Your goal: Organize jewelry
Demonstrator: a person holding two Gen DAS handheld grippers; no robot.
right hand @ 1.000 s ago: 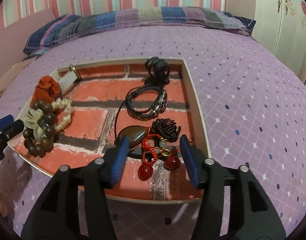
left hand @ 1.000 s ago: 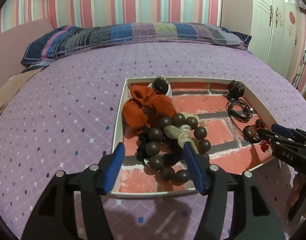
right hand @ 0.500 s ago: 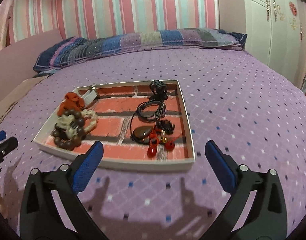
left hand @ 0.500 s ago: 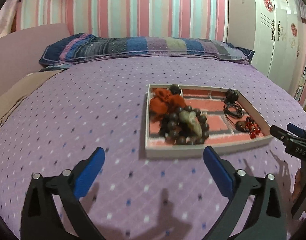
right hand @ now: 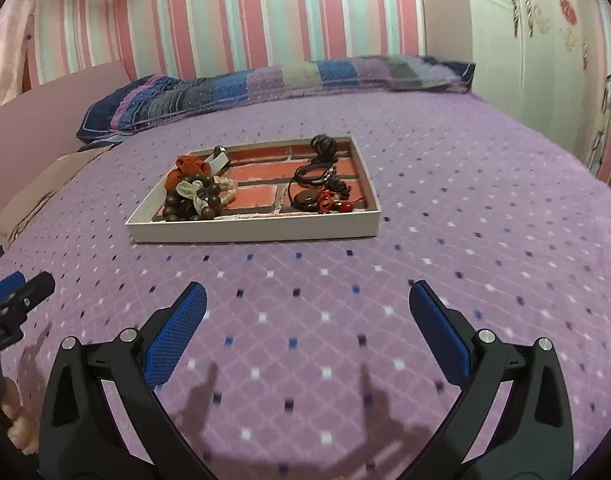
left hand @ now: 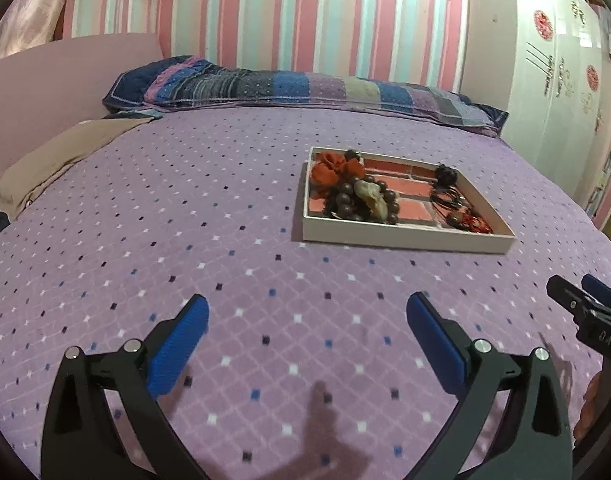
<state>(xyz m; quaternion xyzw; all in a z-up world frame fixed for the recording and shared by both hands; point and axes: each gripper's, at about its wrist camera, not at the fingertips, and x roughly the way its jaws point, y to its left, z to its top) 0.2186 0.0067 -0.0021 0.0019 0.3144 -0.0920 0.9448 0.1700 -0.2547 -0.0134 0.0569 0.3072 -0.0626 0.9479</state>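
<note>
Both views are evenly but rather dimly lit, with a warm pink-purple cast. Soft, dark shadows of the gripper arms fall forward on the bedspread (left hand: 265, 208) at the bottom of each picture, so the light comes from behind and above the cameras. A faint shadow lies along the near wall of the tray (right hand: 257, 233). The wardrobe (right hand: 517, 40) at right is the brightest area, pale and slightly washed out. Fisheye distortion bows the bed and striped wall (left hand: 305, 20), and black corners frame each picture. The right wrist view shows slight motion blur in the bedspread dots; fine detail in the tray is soft in both
</note>
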